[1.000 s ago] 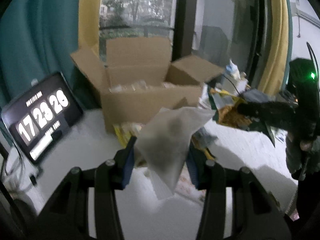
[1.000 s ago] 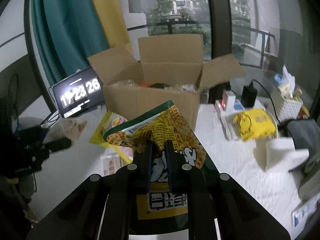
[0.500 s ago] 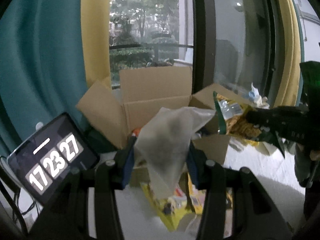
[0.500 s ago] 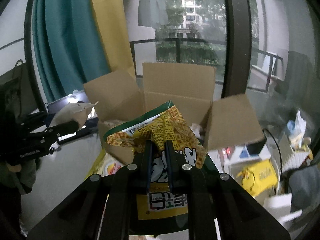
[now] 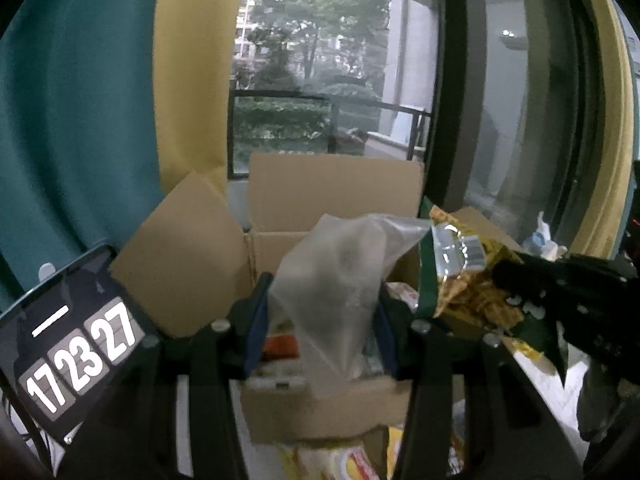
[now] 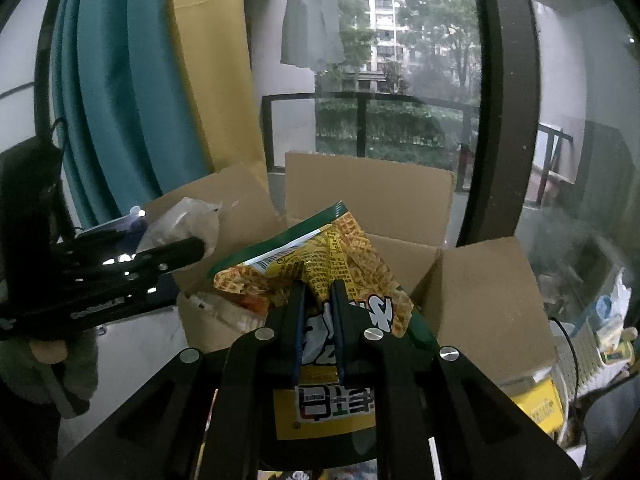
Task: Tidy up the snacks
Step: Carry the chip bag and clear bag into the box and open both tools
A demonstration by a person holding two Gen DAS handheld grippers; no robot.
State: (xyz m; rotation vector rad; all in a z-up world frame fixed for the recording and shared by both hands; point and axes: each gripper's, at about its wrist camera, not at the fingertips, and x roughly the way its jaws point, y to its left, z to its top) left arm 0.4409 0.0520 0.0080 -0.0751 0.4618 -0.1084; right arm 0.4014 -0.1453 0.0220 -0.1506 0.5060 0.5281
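The box (image 6: 360,216) sits open on the table by the window, all four flaps splayed out, so its mouth is clear for dropping snacks straight in; some packets already lie inside. I judge I am mid-delivery, with both loads carried over its near edge.

My right gripper (image 6: 318,328) is clamped hard on the chip bag (image 6: 332,264), pinching it low through the middle so the crumpled top stands up above the box opening, right over where it should fall. From the left view the same bag hangs beside the box's right flap.

My left gripper (image 5: 320,312) grasps the clear bag (image 5: 344,272), jaws only part closed because the puffy film fills the gap. It is held upright above the box's front wall, so letting go should drop it inside.

The clock (image 5: 76,356) leans left of the box, out of the way.
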